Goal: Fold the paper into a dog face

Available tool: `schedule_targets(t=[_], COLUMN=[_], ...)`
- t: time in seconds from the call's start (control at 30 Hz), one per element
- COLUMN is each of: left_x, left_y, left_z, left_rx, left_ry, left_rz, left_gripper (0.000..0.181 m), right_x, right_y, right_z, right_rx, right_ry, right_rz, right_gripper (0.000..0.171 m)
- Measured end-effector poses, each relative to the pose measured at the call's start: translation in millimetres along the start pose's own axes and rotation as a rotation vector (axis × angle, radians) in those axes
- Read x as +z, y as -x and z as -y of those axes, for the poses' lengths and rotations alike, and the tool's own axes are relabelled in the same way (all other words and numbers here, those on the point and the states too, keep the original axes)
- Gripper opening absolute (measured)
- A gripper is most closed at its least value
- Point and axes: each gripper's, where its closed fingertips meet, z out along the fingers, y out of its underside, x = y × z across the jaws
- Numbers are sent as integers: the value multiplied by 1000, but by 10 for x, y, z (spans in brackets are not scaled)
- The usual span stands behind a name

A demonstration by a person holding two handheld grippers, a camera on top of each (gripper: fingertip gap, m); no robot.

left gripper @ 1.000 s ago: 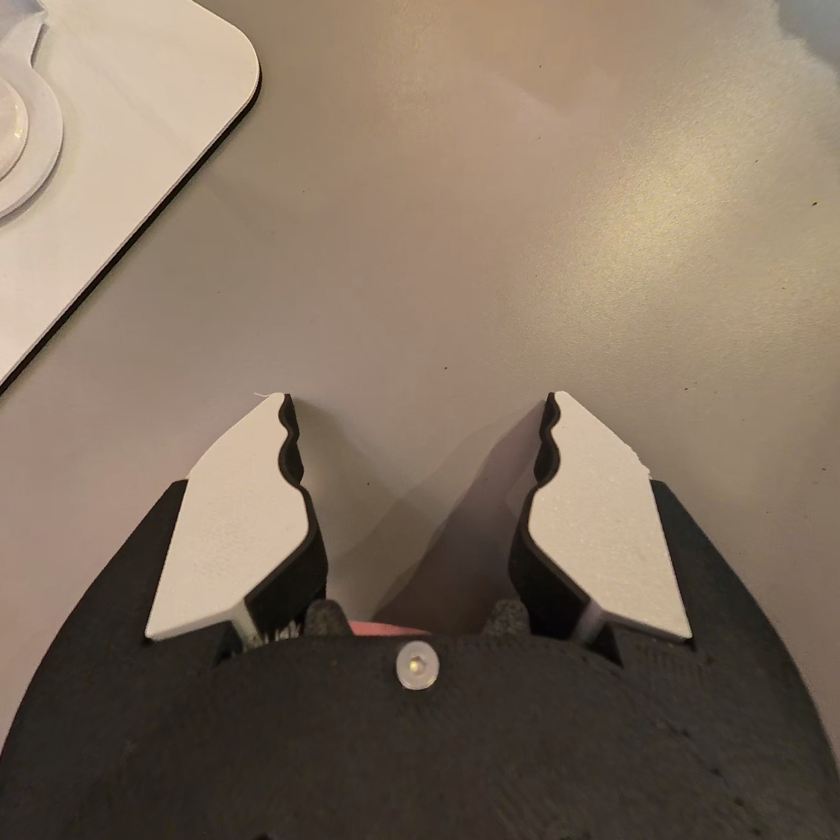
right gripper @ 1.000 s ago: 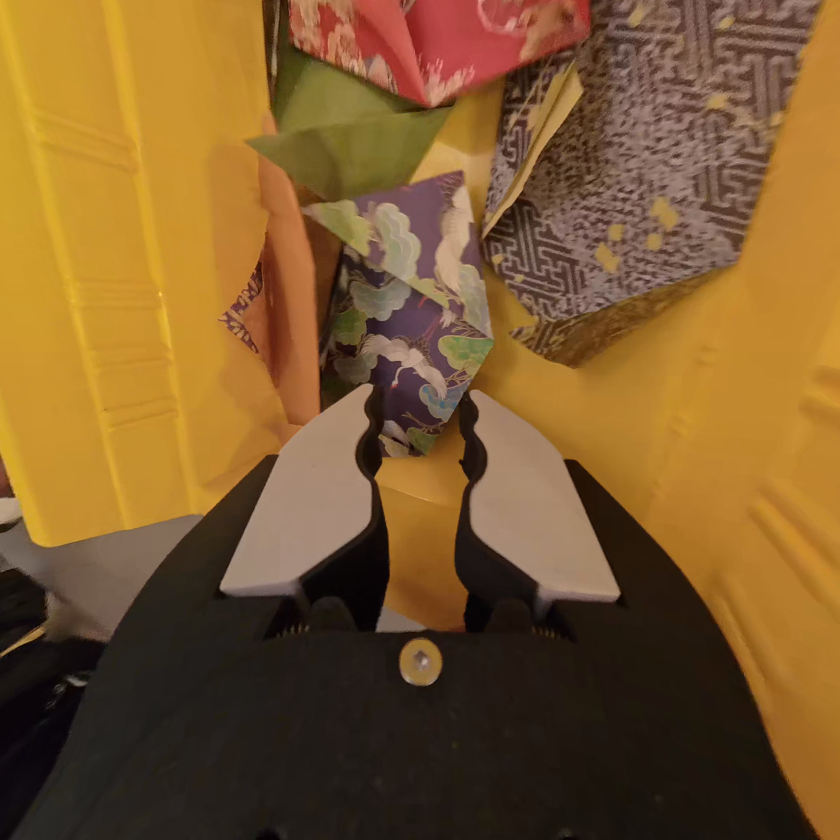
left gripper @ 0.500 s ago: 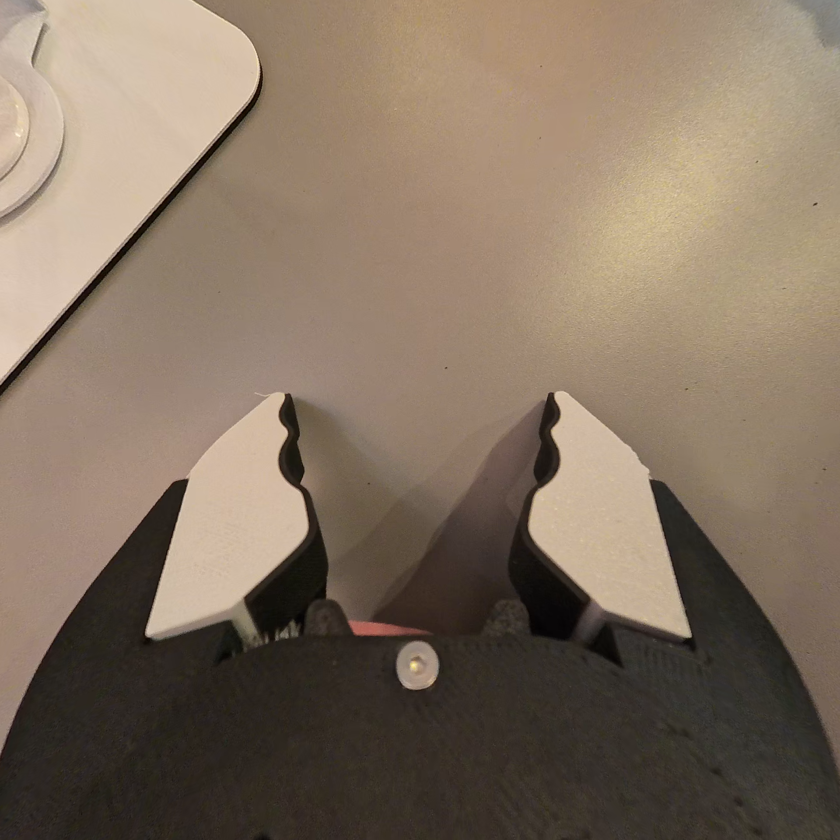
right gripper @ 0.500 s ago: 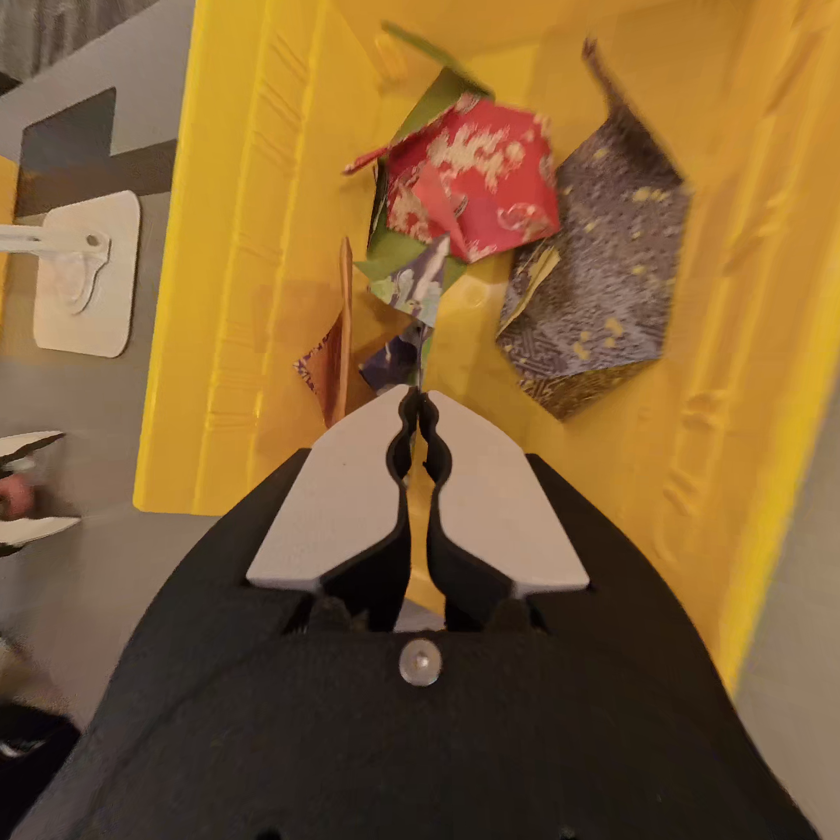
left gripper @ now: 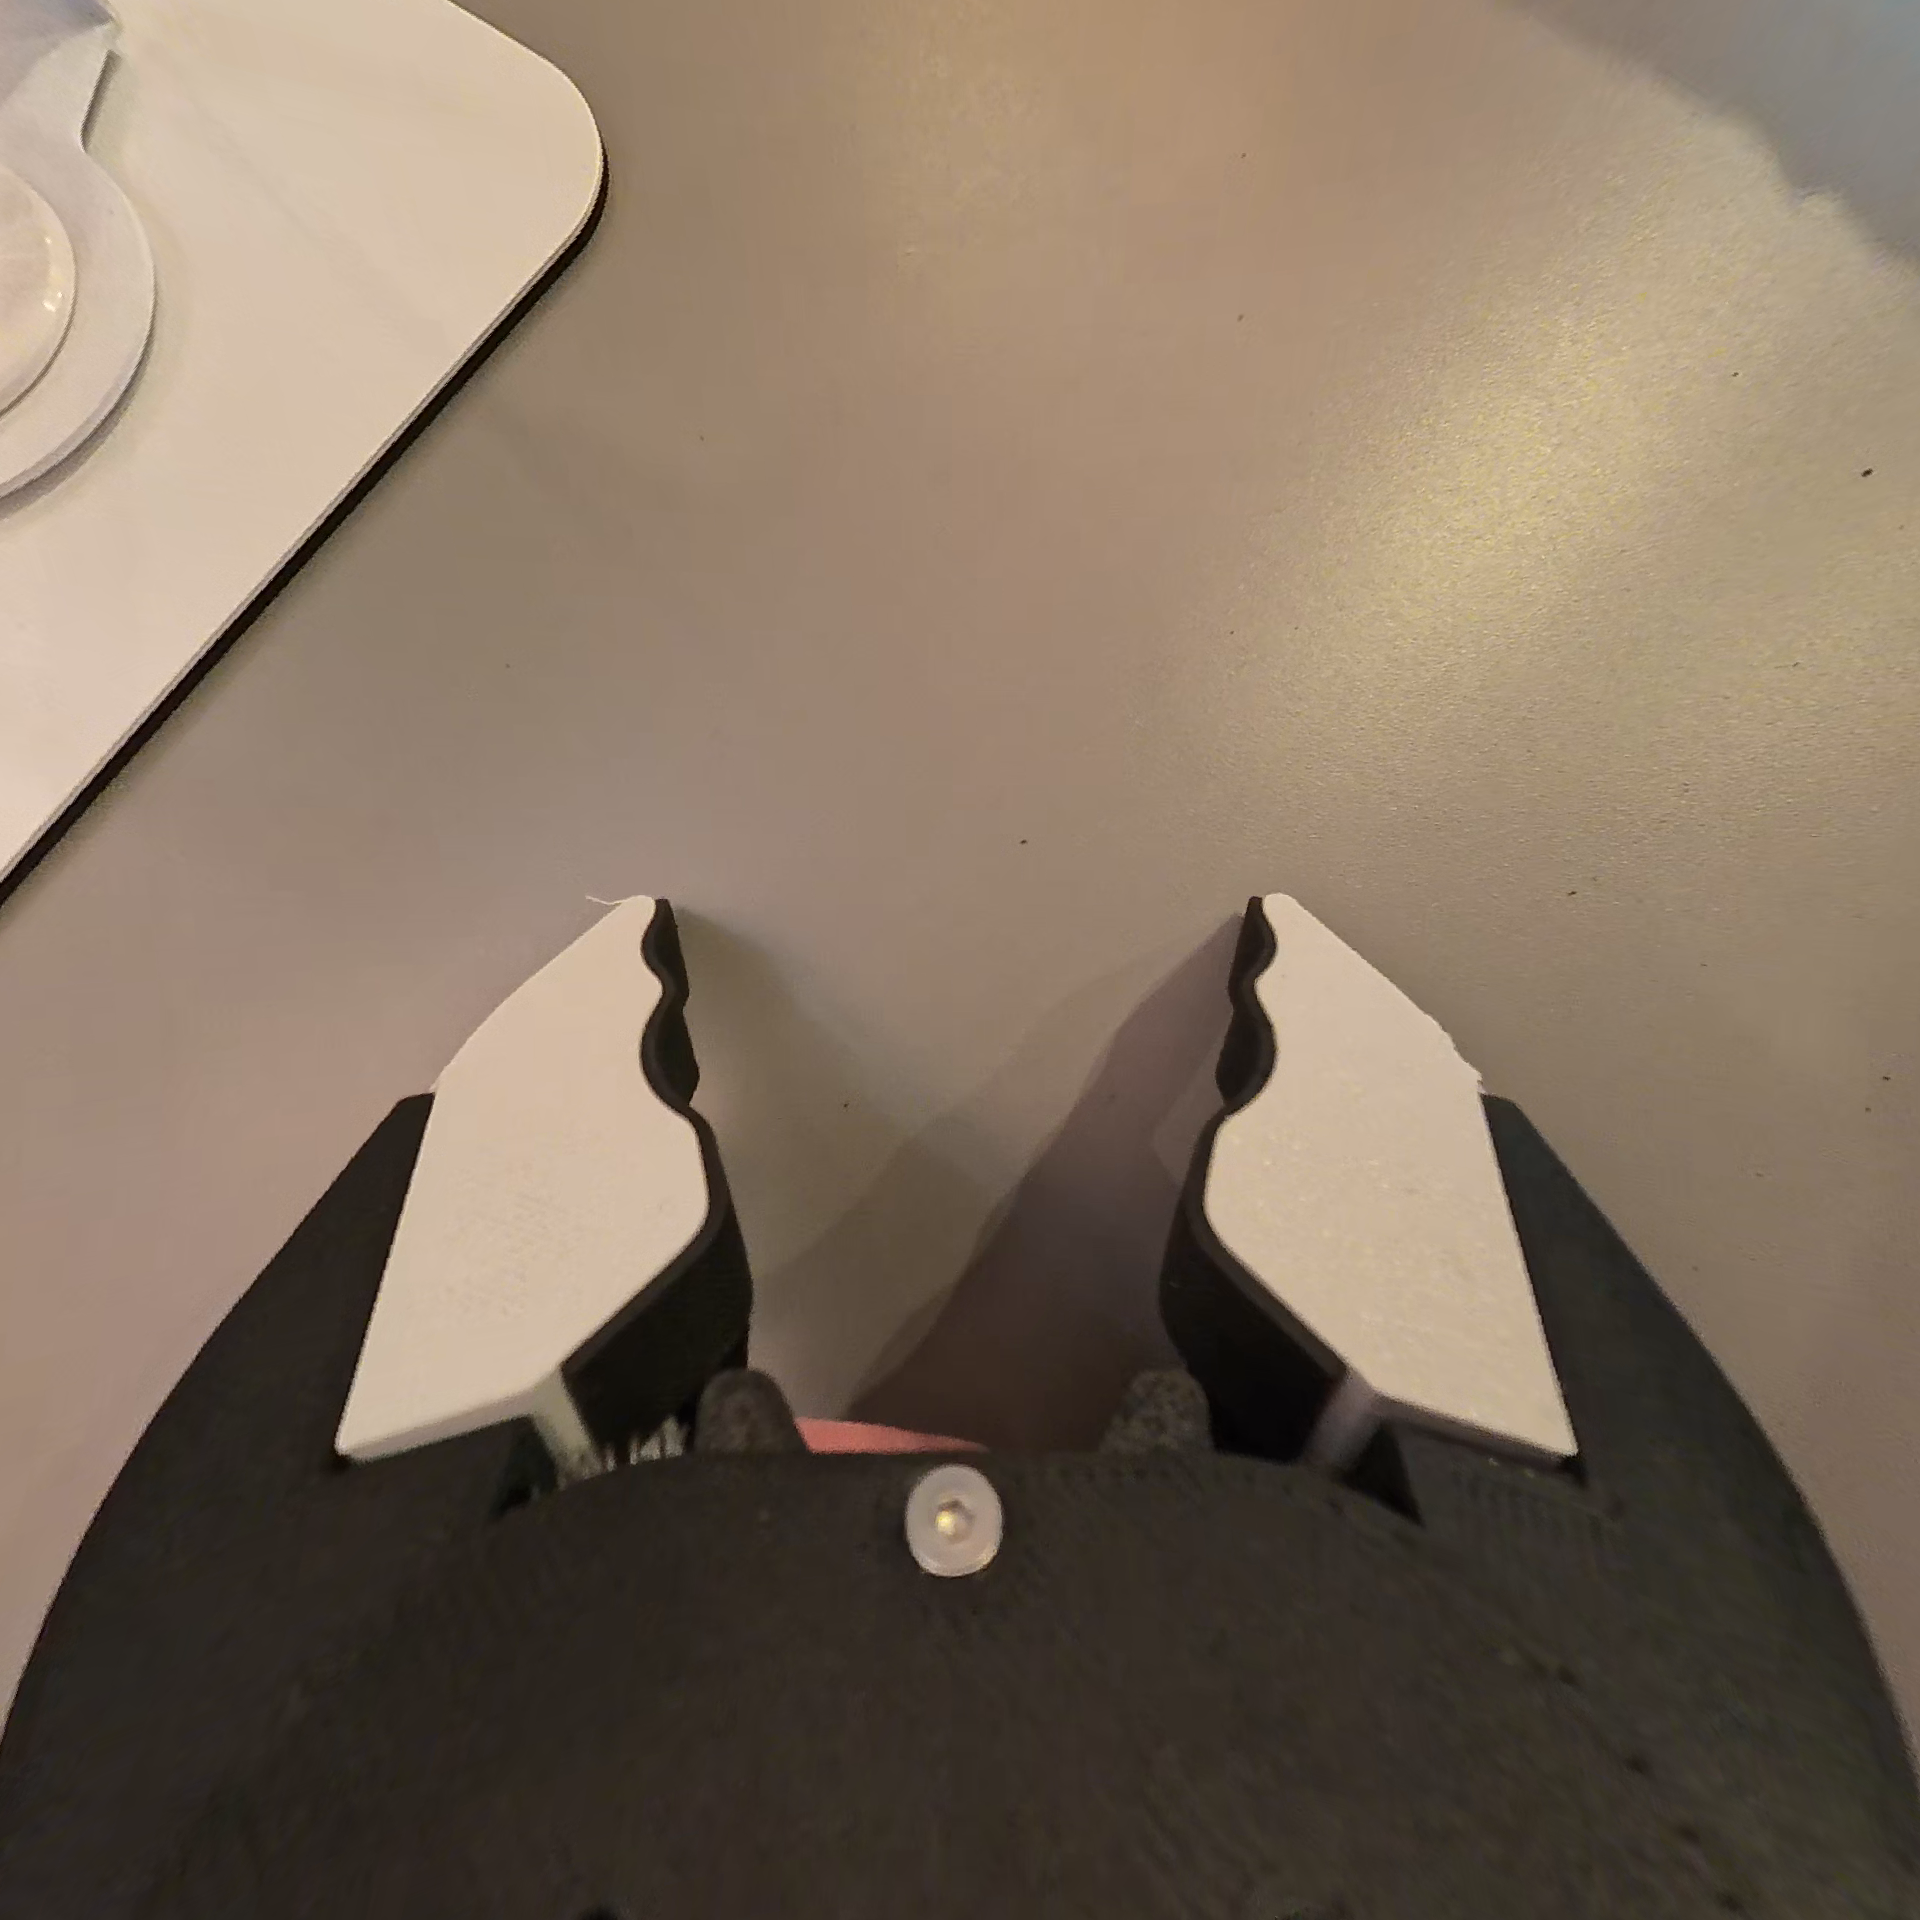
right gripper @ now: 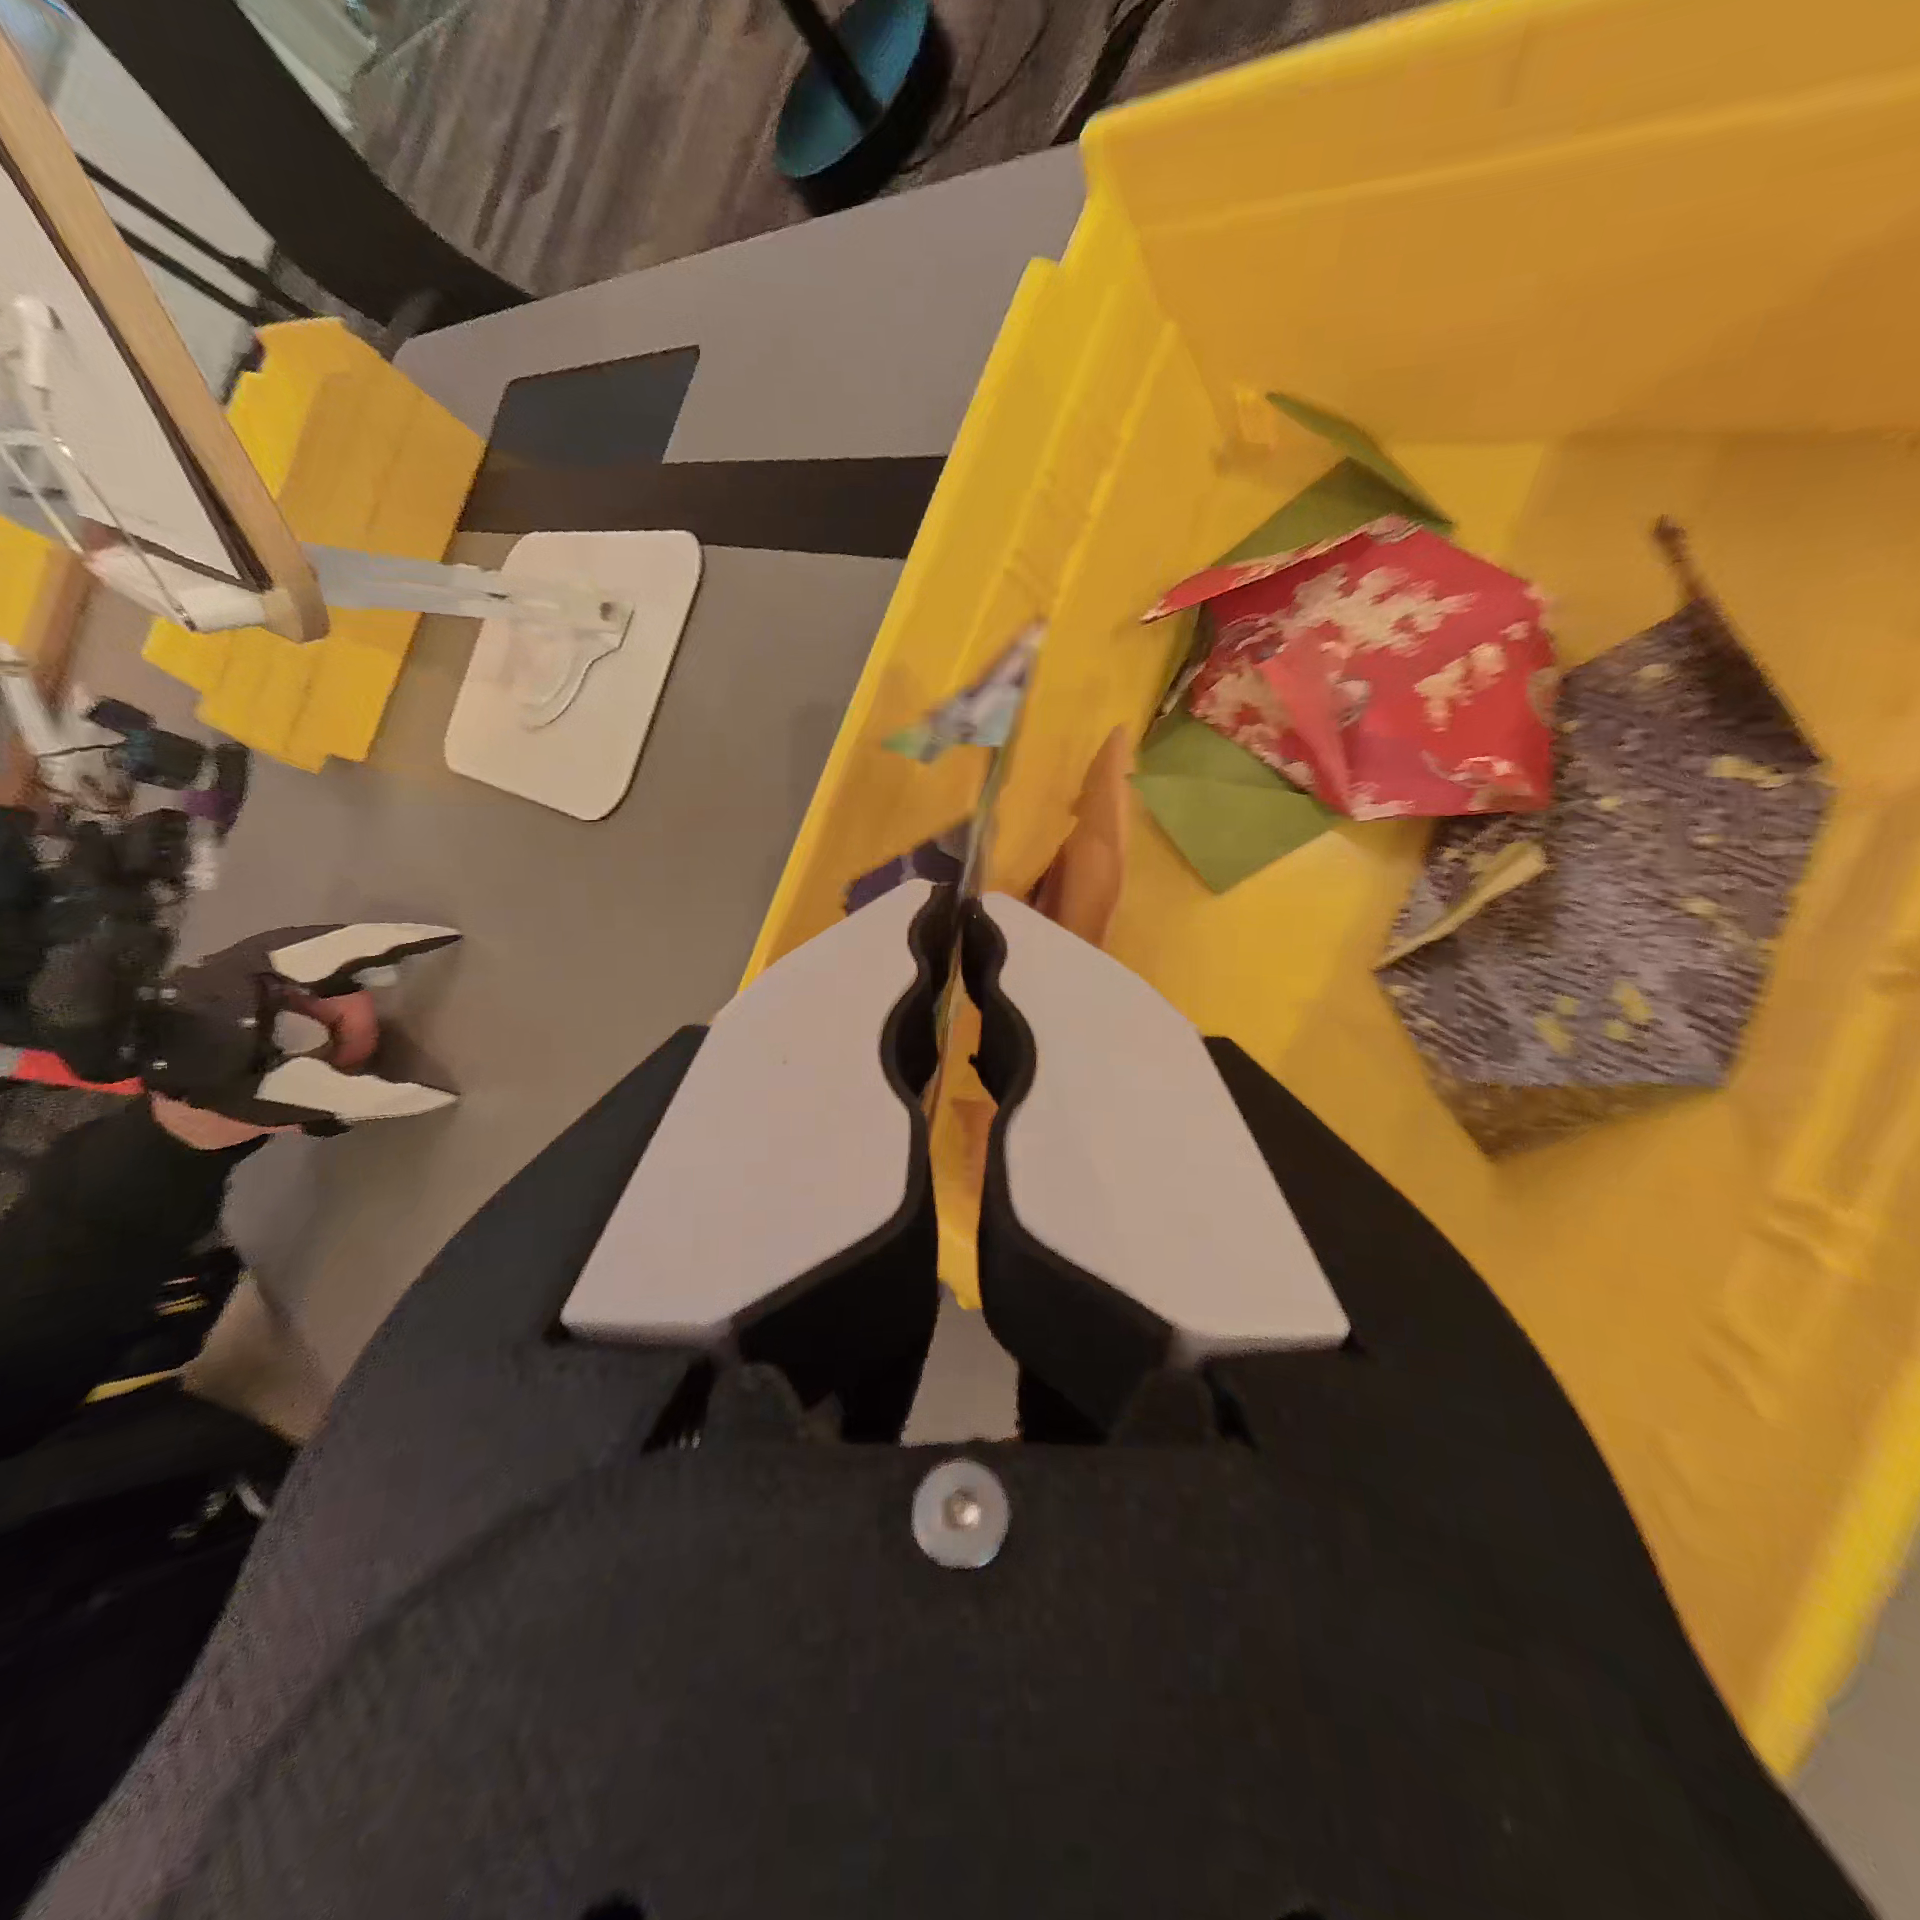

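The paper (right gripper: 982,727), a thin sheet printed in purple, green and white, is pinched edge-on between the pads of the right claw (right gripper: 961,914) and stands upright above the near wall of the yellow bin (right gripper: 1558,208), so only its narrow edge and one curled tip show. My reading is that it is being carried out of the bin toward open space where it can be laid flat for folding.

At the left side of the surface (left gripper: 1039,520), the left claw (left gripper: 961,914) rests low over bare grey laminate with its jaws spread wide and nothing between them, probably waiting to take a corner once the sheet arrives. The right wrist view shows it there too, well apart from the bin. Its fingers are white plastic plates with wavy black rubber liners.

Toward the far left corner lies a white base plate (right gripper: 582,665) with rounded corners and a clear plastic fitting, seemingly the foot of a stand.

Inside the bin, at the right, other folded pieces lie loose on its smooth moulded floor: a green one (right gripper: 1226,810), a red floral one (right gripper: 1382,686), and a grey patterned one (right gripper: 1600,914) flecked with gold, all creased into angular shapes.
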Motion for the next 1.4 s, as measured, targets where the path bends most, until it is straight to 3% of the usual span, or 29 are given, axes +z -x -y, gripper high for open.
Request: schedule_targets(t=[0.2, 0.53, 0.77, 0.97, 1.33, 1.4], left_x=[0, 0, 0, 0, -1, -1], left_y=[1, 7, 12, 14, 17, 17], left_z=[-1, -1, 0, -1, -1, -1], left_rx=[0, -3, -5, -6, -7, -7], left_ry=[0, -1, -1, -2, -2, -2], left_rz=[0, 2, 4, 4, 5, 5], left_gripper=[99, 98, 97, 97, 97, 96], right_x=[456, 426, 204, 242, 557, 577], right_y=[-253, -743, -424, -169, -579, -622], right_z=[-377, -596, -264, -157, -660, -715], right_rx=[58, 23, 37, 130, 69, 58], right_ry=[136, 247, 63, -21, 305, 359], right_rz=[-37, -254, -79, 151, -165, -197], right_gripper=[2, 1, 0, 1, 6, 13])
